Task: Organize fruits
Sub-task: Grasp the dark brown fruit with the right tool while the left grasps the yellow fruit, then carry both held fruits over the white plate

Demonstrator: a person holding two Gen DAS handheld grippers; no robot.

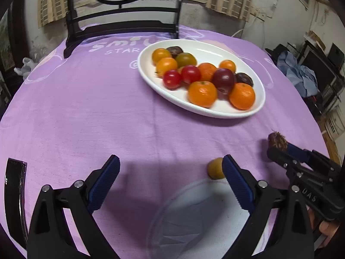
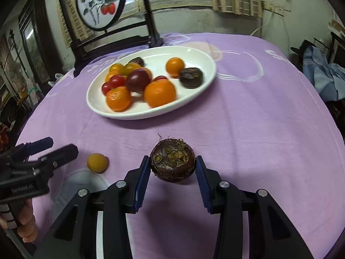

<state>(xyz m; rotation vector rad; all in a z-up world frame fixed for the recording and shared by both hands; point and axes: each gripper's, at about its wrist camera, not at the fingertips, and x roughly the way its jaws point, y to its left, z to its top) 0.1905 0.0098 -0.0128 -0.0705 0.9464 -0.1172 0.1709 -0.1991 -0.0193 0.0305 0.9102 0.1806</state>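
A white oval plate (image 1: 148,73) (image 2: 94,105) on the purple cloth holds several oranges, cherry tomatoes, a plum and dark water chestnuts. My right gripper (image 2: 173,168) is shut on a dark brown water chestnut (image 2: 172,161) and holds it above the cloth; it shows at the right of the left wrist view (image 1: 277,141). My left gripper (image 1: 171,168) is open and empty over the rim of a clear plastic bowl (image 1: 194,215) (image 2: 75,185). A small yellow-orange fruit (image 1: 215,168) (image 2: 97,163) lies on the cloth beside the bowl.
A dark wooden stand with a round painted screen (image 2: 99,2) stands at the table's far edge behind the plate. A black phone (image 1: 15,194) lies at the near left. Blue cloth (image 2: 323,75) sits off the table to the right.
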